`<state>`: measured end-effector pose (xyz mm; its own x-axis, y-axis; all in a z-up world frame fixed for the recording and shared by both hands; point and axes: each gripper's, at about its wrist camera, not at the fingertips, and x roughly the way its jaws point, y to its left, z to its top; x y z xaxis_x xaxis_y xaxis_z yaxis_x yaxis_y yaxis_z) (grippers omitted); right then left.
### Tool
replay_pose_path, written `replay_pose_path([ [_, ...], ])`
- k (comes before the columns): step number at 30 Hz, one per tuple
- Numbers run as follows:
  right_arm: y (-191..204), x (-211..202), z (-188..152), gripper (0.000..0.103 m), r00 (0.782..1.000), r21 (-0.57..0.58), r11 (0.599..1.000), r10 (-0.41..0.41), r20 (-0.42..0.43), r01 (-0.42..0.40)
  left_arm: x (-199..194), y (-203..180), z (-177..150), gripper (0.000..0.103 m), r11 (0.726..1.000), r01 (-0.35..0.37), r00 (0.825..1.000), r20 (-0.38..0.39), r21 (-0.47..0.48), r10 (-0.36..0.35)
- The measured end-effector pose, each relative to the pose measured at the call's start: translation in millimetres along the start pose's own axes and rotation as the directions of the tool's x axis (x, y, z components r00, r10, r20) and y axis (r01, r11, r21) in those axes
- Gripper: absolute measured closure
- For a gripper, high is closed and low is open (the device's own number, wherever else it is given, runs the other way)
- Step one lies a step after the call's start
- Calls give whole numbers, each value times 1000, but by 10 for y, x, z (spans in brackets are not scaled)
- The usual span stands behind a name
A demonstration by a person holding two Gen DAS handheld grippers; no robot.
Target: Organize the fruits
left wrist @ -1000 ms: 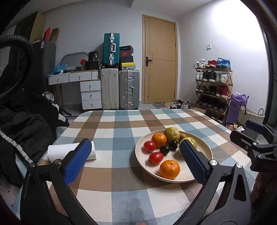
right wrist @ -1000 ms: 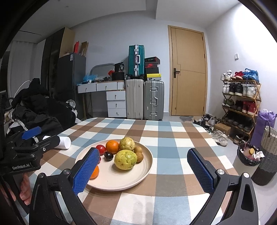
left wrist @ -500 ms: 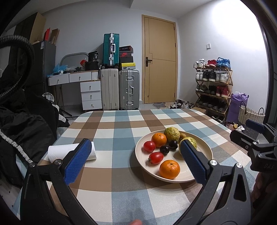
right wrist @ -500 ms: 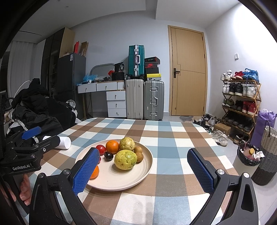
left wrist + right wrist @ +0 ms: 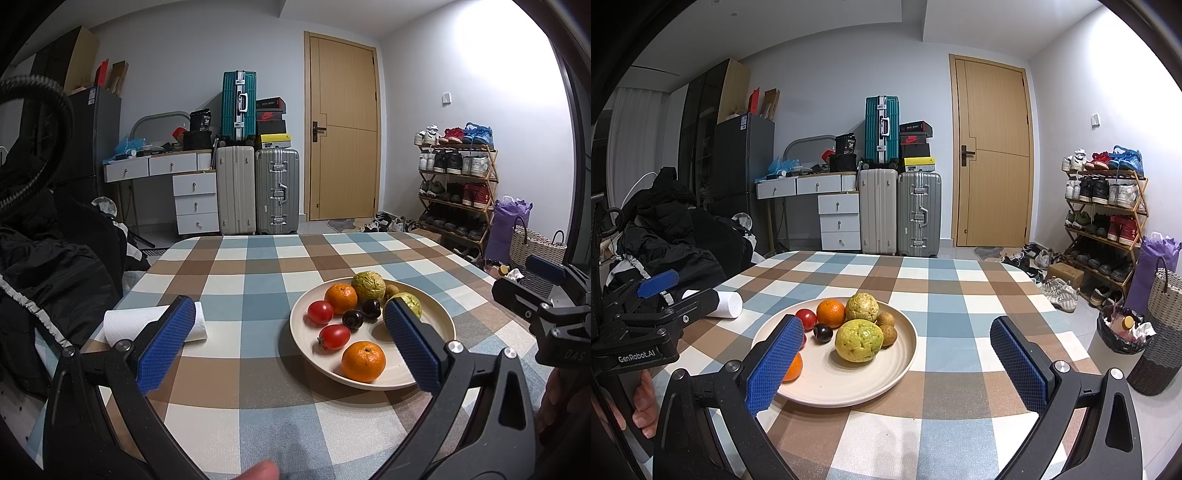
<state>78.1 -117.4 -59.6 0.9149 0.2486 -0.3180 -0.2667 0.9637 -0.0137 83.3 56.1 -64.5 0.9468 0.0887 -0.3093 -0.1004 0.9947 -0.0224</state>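
Note:
A cream plate [image 5: 436,325] [image 5: 901,354] on the checked tablecloth holds mixed fruit: two oranges [image 5: 363,361] [image 5: 831,313], two red tomatoes [image 5: 333,336], dark plums [image 5: 352,318] [image 5: 823,333], two bumpy yellow-green fruits [image 5: 858,340] [image 5: 368,287] and small brown ones [image 5: 888,335]. My left gripper [image 5: 288,343] hovers open over the table's near edge, left of the plate, with nothing between its blue pads. My right gripper [image 5: 899,363] is open too, just in front of the plate's right side, holding nothing.
A white paper towel roll [image 5: 147,326] [image 5: 727,304] lies on the table's left side. Dark jackets [image 5: 44,266] pile up beside the left edge. Suitcases [image 5: 255,195], a desk, a door and a shoe rack [image 5: 1104,221] stand beyond. A bin [image 5: 1123,332] sits on the floor at right.

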Motion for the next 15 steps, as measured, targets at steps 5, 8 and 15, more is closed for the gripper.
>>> replay_pose_path([
  [5, 0, 0, 0, 0, 1000, 0, 1000, 0, 0, 0, 4, 4, -3, 1, 1000, 0, 1000, 0, 1, 0],
  [8, -1, 0, -1, 0, 1000, 0, 1000, 0, 0, 0, -20, -7, 4, 1, 1000, -1, 1000, 1, 1, 1],
  [15, -2, 0, -1, 0, 1000, 0, 1000, 0, 0, 0, -3, -1, -2, 1, 1000, -1, 1000, 1, 1, 1],
])
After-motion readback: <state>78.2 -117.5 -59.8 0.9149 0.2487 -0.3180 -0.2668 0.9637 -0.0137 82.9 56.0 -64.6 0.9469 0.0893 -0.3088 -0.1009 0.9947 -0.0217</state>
